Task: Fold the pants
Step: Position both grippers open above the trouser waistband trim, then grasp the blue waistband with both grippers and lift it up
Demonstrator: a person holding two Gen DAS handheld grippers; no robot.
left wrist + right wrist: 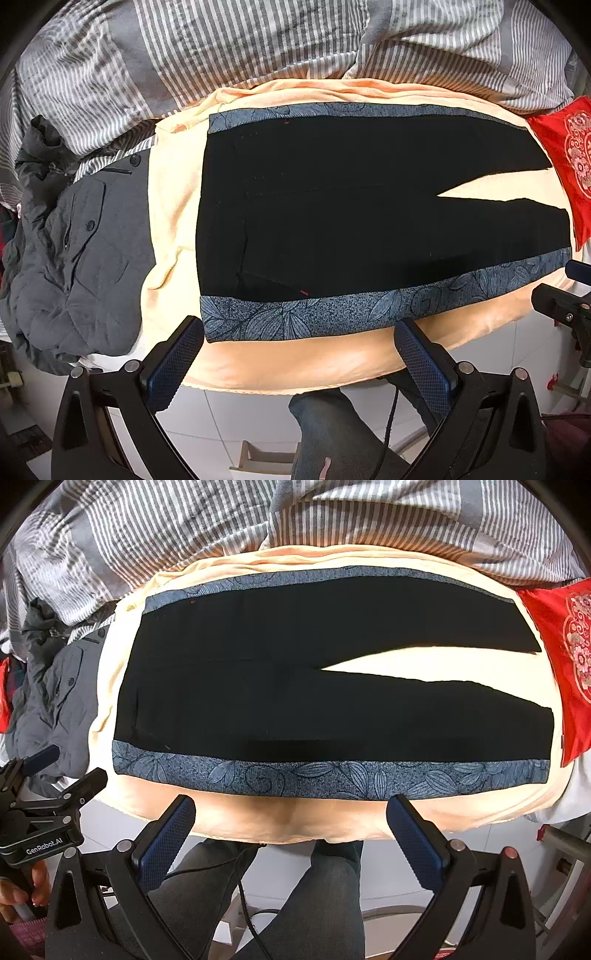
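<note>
The pants [351,206] are lying flat just beyond both grippers' spread, empty fingers [177,365]. Pinching only the top layer, or the sheet [173,206] underneath, is risking a crooked fold.

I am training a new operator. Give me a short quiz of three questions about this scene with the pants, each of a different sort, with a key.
1. True or false: the left gripper is shut on the pants.
2. Multiple choice: what lies past the leg ends of the pants?
A. a red cloth
B. a grey garment
C. a striped blanket
3. Fill in: the two pant legs are spread ____ , with the peach sheet showing between them.

Key
1. False. The jaws stand wide and hold nothing, as do those of the right gripper.
2. A, the red cloth.
3. apart
</note>
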